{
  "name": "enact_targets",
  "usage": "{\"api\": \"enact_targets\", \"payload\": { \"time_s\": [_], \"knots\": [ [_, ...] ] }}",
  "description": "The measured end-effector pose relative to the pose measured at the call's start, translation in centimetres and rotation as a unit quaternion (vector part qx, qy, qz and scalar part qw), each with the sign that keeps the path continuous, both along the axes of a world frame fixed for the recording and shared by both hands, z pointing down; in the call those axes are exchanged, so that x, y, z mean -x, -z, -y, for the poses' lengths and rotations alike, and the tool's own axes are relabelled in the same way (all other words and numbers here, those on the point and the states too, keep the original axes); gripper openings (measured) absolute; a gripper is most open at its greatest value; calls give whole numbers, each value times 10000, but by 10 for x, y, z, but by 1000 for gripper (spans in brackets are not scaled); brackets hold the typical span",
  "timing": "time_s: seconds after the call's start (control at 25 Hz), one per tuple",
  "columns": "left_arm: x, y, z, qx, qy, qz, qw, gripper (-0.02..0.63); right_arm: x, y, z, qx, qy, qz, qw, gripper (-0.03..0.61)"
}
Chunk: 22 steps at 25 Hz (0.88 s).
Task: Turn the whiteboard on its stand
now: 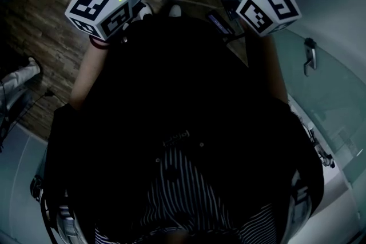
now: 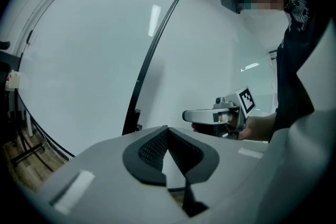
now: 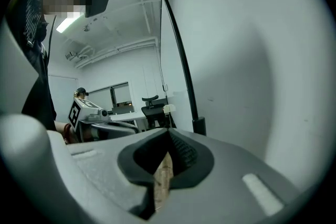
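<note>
A large white whiteboard panel in a thin black frame rises like a wall close ahead of the left gripper and fills the whole right side beside the right gripper, with a small black clamp knob jutting from the frame near that gripper's tip. Open air lies between the two grippers and past the board's black edge, where a black office chair stands well back. Behind both, the person's dark-clothed torso closes off the way.
</note>
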<state>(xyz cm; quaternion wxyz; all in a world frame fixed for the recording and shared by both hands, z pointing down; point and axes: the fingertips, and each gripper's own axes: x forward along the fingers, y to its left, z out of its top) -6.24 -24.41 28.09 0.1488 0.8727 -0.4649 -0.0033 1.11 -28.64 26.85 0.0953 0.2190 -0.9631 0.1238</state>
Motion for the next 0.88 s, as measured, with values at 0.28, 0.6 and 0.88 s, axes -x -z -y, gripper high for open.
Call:
{"api": "enact_targets", "payload": {
  "time_s": [0.28, 0.6, 0.88],
  "knots": [
    [-8, 6, -2, -87, -113, 21, 9999, -2, -9, -10, -14, 58, -80, -53, 9999, 2],
    [-10, 7, -7, -101, -156, 31, 9998, -2, -8, -7, -21, 74, -121, -26, 9999, 2],
    [-13, 6, -4, -93, -189, 25, 9998, -2, -9, -10, -19, 38, -91, 1, 10000, 2]
  ]
}}
